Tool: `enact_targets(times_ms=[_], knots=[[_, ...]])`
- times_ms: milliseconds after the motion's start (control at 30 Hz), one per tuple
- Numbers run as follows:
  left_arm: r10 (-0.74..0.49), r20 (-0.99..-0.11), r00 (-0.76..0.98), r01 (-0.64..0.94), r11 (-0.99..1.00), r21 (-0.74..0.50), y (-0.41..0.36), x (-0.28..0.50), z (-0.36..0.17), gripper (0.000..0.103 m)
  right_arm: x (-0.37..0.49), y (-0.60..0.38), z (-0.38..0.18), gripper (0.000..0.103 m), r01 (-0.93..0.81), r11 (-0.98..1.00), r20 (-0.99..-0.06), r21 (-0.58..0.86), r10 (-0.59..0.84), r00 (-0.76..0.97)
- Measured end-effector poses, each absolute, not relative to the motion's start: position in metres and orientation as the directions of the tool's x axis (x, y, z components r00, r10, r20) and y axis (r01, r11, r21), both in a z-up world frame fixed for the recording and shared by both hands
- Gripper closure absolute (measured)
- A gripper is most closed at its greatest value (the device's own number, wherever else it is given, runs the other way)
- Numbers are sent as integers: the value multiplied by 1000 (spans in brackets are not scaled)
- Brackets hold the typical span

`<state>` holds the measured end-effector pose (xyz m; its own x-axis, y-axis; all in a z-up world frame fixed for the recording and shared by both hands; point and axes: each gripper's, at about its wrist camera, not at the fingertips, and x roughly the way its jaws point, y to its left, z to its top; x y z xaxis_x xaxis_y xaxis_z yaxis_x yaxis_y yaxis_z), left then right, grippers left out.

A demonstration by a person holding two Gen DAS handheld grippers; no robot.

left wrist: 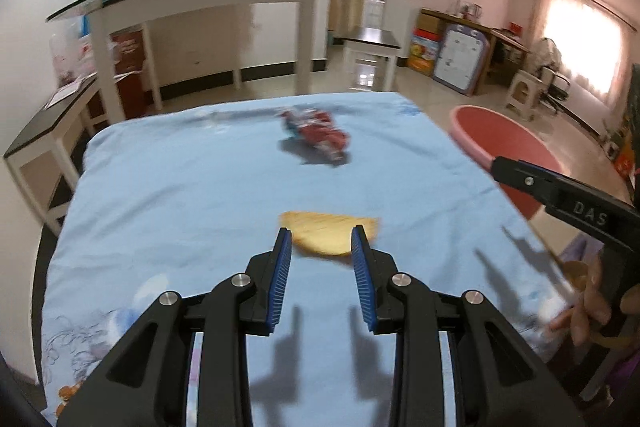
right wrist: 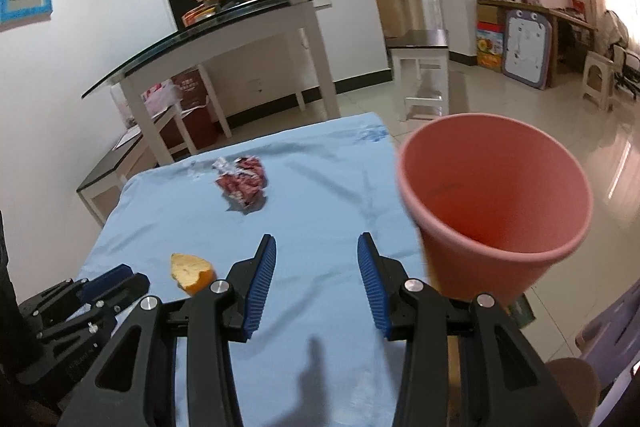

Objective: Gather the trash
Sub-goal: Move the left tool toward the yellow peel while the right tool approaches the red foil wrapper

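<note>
- Work surface: a table covered with a light blue cloth [left wrist: 180, 195], faint floral print at its near-left corner in the left wrist view.
- Trash item 1: a yellow-orange wedge of fruit peel [left wrist: 332, 233] lies flat on the cloth toward the near side. In the right wrist view the same piece [right wrist: 190, 273] sits left of the right gripper's fingers.
- Trash item 2: a crumpled red-and-white foil wrapper [left wrist: 316, 135] lies farther back, near mid-cloth, well apart from the peel. Also seen in the right wrist view [right wrist: 242, 183].
- Receptacle: a pink plastic waste bin [right wrist: 494, 207] stands off the right edge of the table, mouth open toward the camera; inside looks bare as far as visible. Its rim shows in the left wrist view [left wrist: 496, 135].
- Left gripper [left wrist: 322, 247]: black body, blue ribbed pads, jaws partly apart with nothing clamped. Tips frame the peel, which lies just beyond them; contact cannot be told (blur).
- Right gripper [right wrist: 316, 249]: jaws moderately wide, nothing between them, only bare cloth. Bin is just to its right.
- Person's hand [left wrist: 588, 303] grips the right gripper's handle at the right edge of the left wrist view.
- Background: a white console table with a glass top [right wrist: 224, 27], tiled floor.
</note>
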<state>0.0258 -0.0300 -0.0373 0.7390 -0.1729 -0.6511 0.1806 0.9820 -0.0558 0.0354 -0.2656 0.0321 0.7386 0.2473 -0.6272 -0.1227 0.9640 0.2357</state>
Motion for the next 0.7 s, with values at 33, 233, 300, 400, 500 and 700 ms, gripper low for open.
enact_targets(times_ms=[33, 233, 300, 400, 500, 700], knots=[[-157, -651, 743, 168, 985, -46, -22, 25, -40, 72, 36, -260, 30, 61, -132, 964, -629, 230, 250, 736], [-110, -630, 769, 151, 988, 12, 1, 26, -42, 72, 35, -237, 30, 61, -189, 964, -580, 188, 264, 770], [-92, -626, 774, 159, 986, 52, 1, 25, -42, 72, 36, -230, 29, 61, -203, 966, -567, 158, 257, 782], [-118, -660, 742, 188, 981, 36, 3, 25, -44, 72, 36, -219, 25, 61, -238, 965, -579, 108, 256, 774], [-121, -682, 722, 197, 980, 35, -1, 23, -48, 72, 36, -219, 27, 61, -247, 965, -585, 89, 252, 771], [-126, -692, 711, 206, 978, 33, -2, 19, -50, 72, 29, -212, 27, 61, -309, 950, -606, 54, 277, 745]])
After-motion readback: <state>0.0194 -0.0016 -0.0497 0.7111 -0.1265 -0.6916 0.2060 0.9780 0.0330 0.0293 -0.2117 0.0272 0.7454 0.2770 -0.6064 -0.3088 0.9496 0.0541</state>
